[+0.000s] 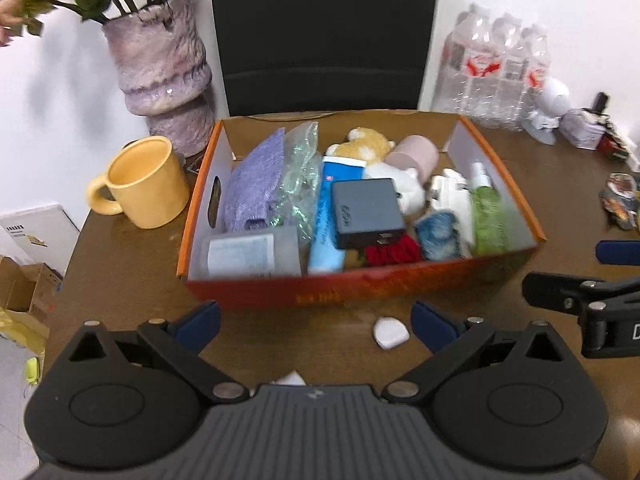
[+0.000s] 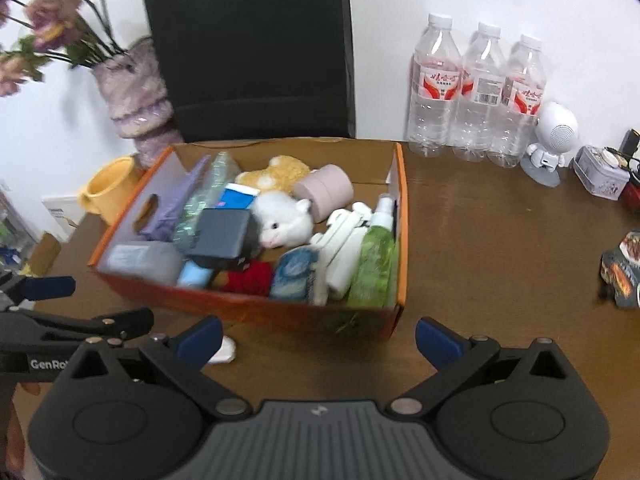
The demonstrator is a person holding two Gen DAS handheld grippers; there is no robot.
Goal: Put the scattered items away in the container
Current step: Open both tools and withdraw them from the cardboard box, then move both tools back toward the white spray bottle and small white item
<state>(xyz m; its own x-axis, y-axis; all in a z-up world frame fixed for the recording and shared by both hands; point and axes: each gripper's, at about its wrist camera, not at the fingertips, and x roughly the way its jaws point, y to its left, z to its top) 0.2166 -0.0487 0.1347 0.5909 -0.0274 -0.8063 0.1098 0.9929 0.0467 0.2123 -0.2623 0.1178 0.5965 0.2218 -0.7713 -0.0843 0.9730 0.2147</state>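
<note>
Orange-walled and crowded, sitting mid-table toward the far edge: box (image 1: 360, 286), already holding a purple cloth (image 1: 252, 188), a blue tube (image 1: 326, 216), a dark charger block (image 1: 366, 212), plush toys and a green spray bottle (image 1: 486, 216).

Lying outside it on bare wood, just in front of the box's near wall and toward the table's near edge: small white piece (image 1: 390, 332), flat and rounded. Peeking out behind the gripper body, another white scrap (image 1: 290, 378), too hidden to name.

Hovering over the near edge with the left gripper (image 1: 316, 320), fingers spread wide and holding nothing. Hanging beside it with the right gripper (image 2: 320, 334), fingers equally wide and empty, facing the box's right half.

Judging the white piece to be the thing still wanting a place in the box, and the left gripper to be the nearer one, with the piece sitting just inside its right finger.

Doing this well likely meaning:
- shifting slightly right so the piece is sitting centred between the fingers, not against one pad;
- coming down nearly to the wood before closing, the piece being low and easily skated away;
- closing across its narrower width, slowly;
- keeping clear of the box's near wall while descending;
- aiming the drop at a gap, perhaps near the pink cylinder (image 1: 412, 154) at the box's far side.

Standing near the table's left edge, a yellow mug (image 1: 144, 180); unclear whether counting among the scattered items.
</note>
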